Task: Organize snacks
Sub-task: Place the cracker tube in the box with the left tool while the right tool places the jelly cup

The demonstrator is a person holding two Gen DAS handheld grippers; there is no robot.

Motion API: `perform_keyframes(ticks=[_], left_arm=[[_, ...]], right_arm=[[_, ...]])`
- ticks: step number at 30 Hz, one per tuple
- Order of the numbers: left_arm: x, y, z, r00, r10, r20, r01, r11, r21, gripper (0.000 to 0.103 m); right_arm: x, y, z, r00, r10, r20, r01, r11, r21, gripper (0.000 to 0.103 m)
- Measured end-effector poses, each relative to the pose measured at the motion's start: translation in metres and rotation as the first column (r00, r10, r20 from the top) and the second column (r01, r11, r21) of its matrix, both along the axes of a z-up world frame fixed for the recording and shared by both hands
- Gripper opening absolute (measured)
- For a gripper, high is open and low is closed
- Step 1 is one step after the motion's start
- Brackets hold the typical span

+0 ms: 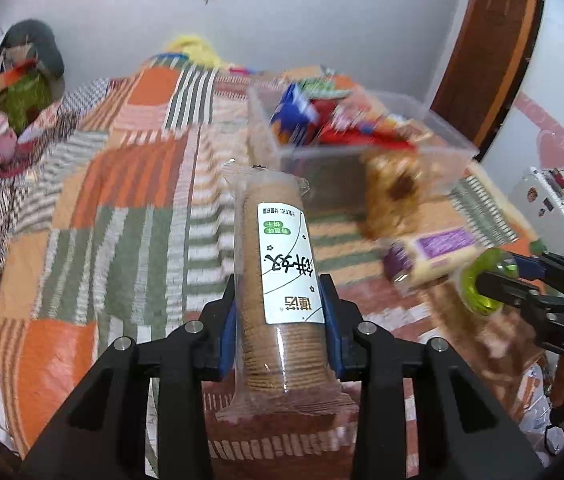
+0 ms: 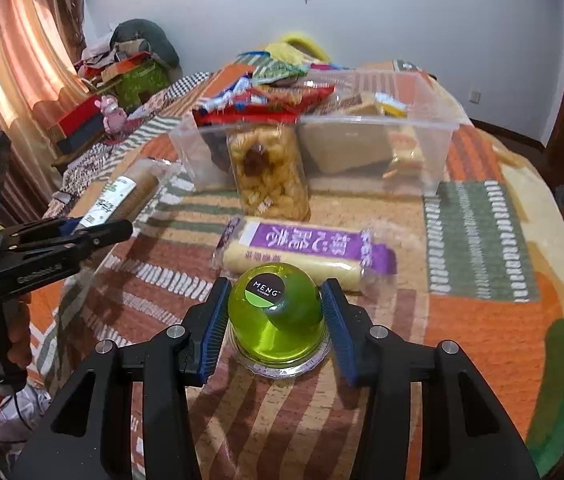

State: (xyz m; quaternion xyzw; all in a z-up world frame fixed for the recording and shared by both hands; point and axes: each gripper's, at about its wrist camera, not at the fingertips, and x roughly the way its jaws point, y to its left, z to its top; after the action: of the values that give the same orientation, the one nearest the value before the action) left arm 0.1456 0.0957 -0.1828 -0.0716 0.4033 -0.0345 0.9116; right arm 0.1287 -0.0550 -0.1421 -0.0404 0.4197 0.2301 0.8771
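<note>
Left gripper clenched on biscuit sleeve, raised over the bed. Right gripper straddling green jelly cup, pinch unclear. Risk: crushed biscuits, slick dome slipping short of bin.

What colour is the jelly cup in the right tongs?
Translucent lime green jelly cup with a black label; clearest in the right wrist view.

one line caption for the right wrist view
Right claw grips a green jelly cup before a snack-filled clear bin.
</note>
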Motion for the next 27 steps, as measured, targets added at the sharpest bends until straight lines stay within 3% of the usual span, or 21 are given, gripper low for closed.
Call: perform_keyframes(ticks=[8, 13, 27], left_arm=[[0.011, -0.017, 0.049, 0.994, -0.035, 0.108, 0.036, 0.999, -0.009, 0.036], [0.034, -0.026, 0.064, 0.99, -0.047, 0.136, 0.049, 0.999, -0.015, 0.036], [0.117, -0.065, 0.062, 0.987, -0.088, 0.133, 0.093, 0.995, -0.034, 0.036]], right_arm=[[0.01, -0.01, 0.032, 0.995, -0.028, 0.093, 0.026, 0.999, 0.025, 0.043], [0.025, -0.018, 0.051, 0.988, -0.051, 0.144, 0.045, 0.998, 0.043, 0.043], [0.089, -0.03, 0.061, 0.972, -0.108, 0.207, 0.097, 0.994, 0.059, 0.044]])
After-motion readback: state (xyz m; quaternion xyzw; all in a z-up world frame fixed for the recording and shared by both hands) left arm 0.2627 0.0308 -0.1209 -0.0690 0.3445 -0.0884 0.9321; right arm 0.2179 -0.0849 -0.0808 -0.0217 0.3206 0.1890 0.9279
